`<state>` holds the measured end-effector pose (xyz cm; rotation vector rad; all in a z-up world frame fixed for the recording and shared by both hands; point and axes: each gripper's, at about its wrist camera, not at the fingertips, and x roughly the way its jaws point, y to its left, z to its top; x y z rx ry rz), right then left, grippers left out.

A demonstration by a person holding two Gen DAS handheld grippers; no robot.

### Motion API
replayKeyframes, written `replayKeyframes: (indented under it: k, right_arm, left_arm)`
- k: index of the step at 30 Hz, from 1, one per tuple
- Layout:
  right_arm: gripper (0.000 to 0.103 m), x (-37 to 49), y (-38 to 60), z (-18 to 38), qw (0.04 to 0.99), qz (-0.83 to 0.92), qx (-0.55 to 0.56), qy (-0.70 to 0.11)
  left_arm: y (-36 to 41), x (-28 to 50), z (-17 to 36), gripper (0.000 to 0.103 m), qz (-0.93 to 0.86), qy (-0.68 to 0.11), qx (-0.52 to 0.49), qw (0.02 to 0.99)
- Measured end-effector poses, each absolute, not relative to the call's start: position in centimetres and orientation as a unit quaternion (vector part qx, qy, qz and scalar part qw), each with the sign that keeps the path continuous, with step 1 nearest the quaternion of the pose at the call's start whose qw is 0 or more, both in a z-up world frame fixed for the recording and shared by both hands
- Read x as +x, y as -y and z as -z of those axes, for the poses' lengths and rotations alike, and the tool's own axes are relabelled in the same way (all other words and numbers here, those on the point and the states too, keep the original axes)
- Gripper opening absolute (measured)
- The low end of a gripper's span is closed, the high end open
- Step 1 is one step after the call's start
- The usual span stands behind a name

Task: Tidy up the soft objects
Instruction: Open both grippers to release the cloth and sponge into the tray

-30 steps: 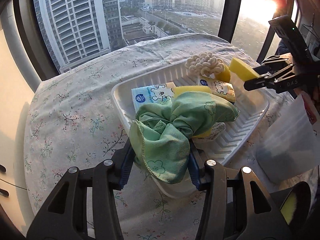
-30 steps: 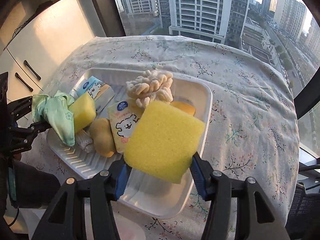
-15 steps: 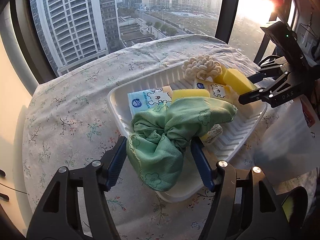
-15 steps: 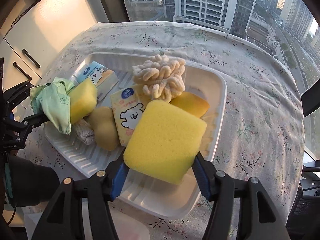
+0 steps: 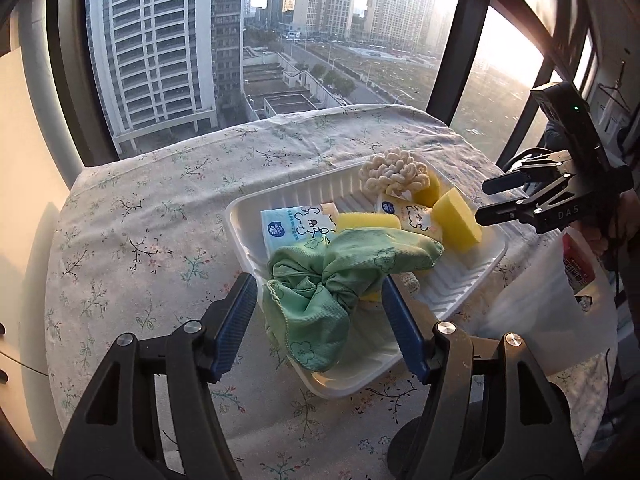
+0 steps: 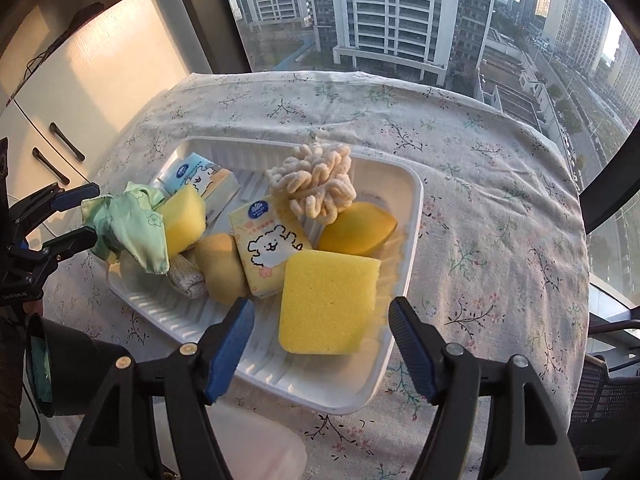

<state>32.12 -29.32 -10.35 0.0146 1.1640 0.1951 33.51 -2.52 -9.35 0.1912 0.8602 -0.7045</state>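
Observation:
A white ribbed tray (image 5: pixel 472 276) (image 6: pixel 404 248) holds the soft objects. A green cloth (image 5: pixel 320 280) (image 6: pixel 132 228) lies over its near-left rim, free between the open jaws of my left gripper (image 5: pixel 316 320) (image 6: pixel 76 216). A yellow sponge block (image 6: pixel 324 300) (image 5: pixel 456 220) rests in the tray just ahead of my open right gripper (image 6: pixel 320 340) (image 5: pixel 486 200). Also in the tray are a cream knotted piece (image 6: pixel 316 184), two tissue packs (image 6: pixel 272 248) (image 6: pixel 200 176), another yellow sponge (image 6: pixel 184 220) and rounded yellow sponges (image 6: pixel 360 228).
The tray sits on a round table with a floral cloth (image 5: pixel 160 220) (image 6: pixel 500 200) beside a big window. A translucent white bag (image 5: pixel 552 308) stands right of the tray. White cabinets (image 6: pixel 80 92) are to the left.
Both grippers opened and drew back. The green cloth dropped onto the tray's rim and the yellow sponge block settled into the tray.

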Motion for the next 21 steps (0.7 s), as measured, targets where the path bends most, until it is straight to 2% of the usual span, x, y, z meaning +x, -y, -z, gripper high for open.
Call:
replayKeyframes:
  k: [13, 21]
  right_arm:
    - [0.072, 28.4, 35.9, 10.3, 0.849, 0.015, 0.058, -0.524]
    - [0.072, 21.6, 37.9, 11.4, 0.852, 0.054, 0.092, -0.512]
  left_arm:
    - [-3.5, 33.0, 8.9, 0.063, 0.182, -0.390, 0.068, 0.900]
    - [-6.6, 28.2, 9.3, 0.063, 0.155, -0.385, 0.044, 0.909]
